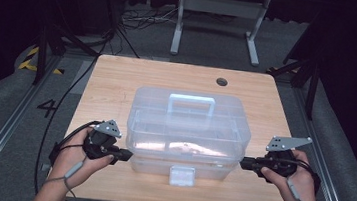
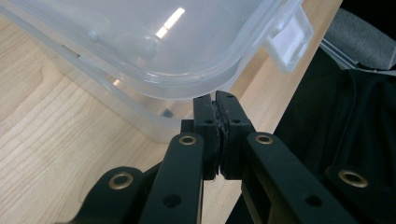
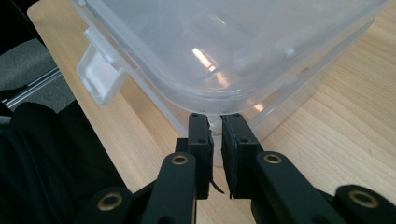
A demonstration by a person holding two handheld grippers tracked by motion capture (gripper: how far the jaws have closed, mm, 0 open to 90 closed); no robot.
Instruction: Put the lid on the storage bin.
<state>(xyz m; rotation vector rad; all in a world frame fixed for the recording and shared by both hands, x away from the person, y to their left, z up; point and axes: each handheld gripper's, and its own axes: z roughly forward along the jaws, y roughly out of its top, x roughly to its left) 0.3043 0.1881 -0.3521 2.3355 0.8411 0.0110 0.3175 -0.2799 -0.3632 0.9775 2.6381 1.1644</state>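
1. I look down from the high view on a light wooden desk with a clear plastic storage box standing near its middle, a little toward my side.
2. The box has a clear lid with a moulded carry handle on top, and a white front latch hanging down the side that faces me.
3. The lid's near edge appears to sit a little above the base, with a narrow gap between them along the front; I cannot tell whether the latch is fastened.
4. My left tool comes in level from the left, held in my left hand, and its tip sits at the box's near left corner.
5. In the left gripper view, the left tool has its jaws pressed together with no gap I can see. Their tips sit just under the lid's rim at that corner; I cannot tell whether anything thin is caught between them.
6. My right tool comes in level from the right, held in my right hand, and its tip sits at the box's near right corner.
7. In the right gripper view, the right tool has its jaws standing a narrow slit apart. A pale bit of the box's rim shows in that slit, but I cannot tell whether the pads press on it.
8. The same view shows the latch off to the left, along the box's front edge.
9. A grey floor surrounds the desk.
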